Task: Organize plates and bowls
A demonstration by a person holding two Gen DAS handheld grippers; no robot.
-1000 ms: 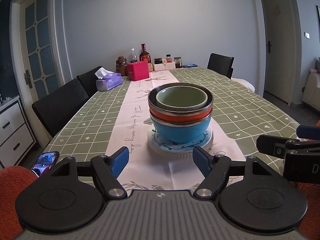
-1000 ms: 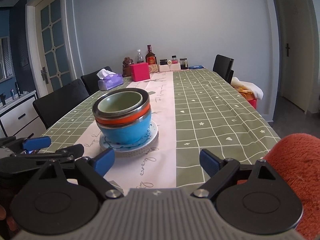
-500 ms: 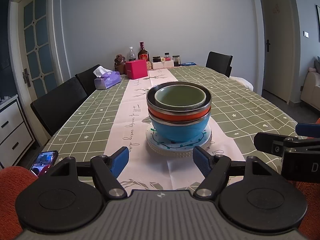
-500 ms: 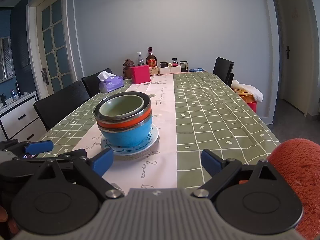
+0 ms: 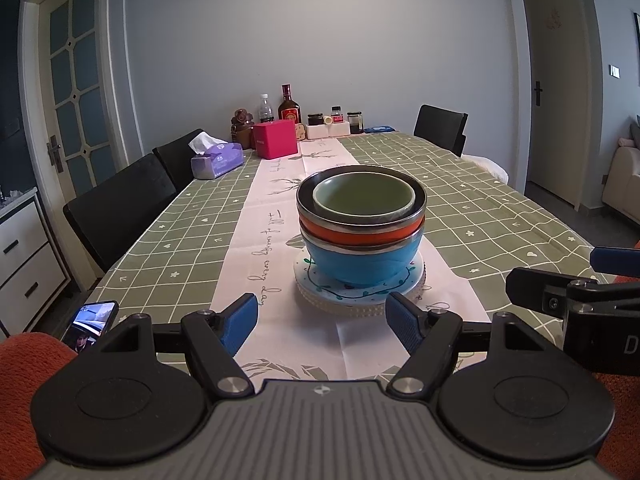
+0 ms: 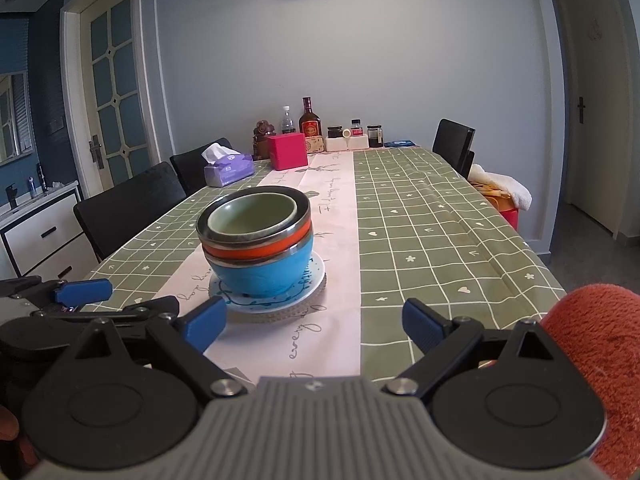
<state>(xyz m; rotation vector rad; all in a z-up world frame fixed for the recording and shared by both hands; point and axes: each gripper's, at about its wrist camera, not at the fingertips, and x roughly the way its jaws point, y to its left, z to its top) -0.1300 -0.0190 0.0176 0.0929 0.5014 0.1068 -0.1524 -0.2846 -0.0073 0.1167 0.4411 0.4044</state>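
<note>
A stack stands on the pink table runner: a green bowl (image 5: 362, 196) nested in an orange bowl (image 5: 360, 234), in a blue bowl (image 5: 362, 266), on white plates (image 5: 356, 294). The same stack shows in the right wrist view, green bowl (image 6: 252, 212), blue bowl (image 6: 262, 274), plates (image 6: 272, 304). My left gripper (image 5: 322, 320) is open and empty, just short of the plates. My right gripper (image 6: 314, 322) is open and empty, to the right of the stack. The right gripper also shows at the right edge of the left wrist view (image 5: 580, 284).
The table (image 5: 480, 216) has a green checked cloth. At its far end stand a pink box (image 5: 276, 139), a tissue box (image 5: 217, 161), bottles (image 5: 290, 108) and jars. Black chairs (image 5: 120, 208) line the left side. A phone (image 5: 90, 324) lies near the left corner.
Both grippers have drawn back slightly and tilted up. The stack sits lower in both views. Nothing was grasped or released.
</note>
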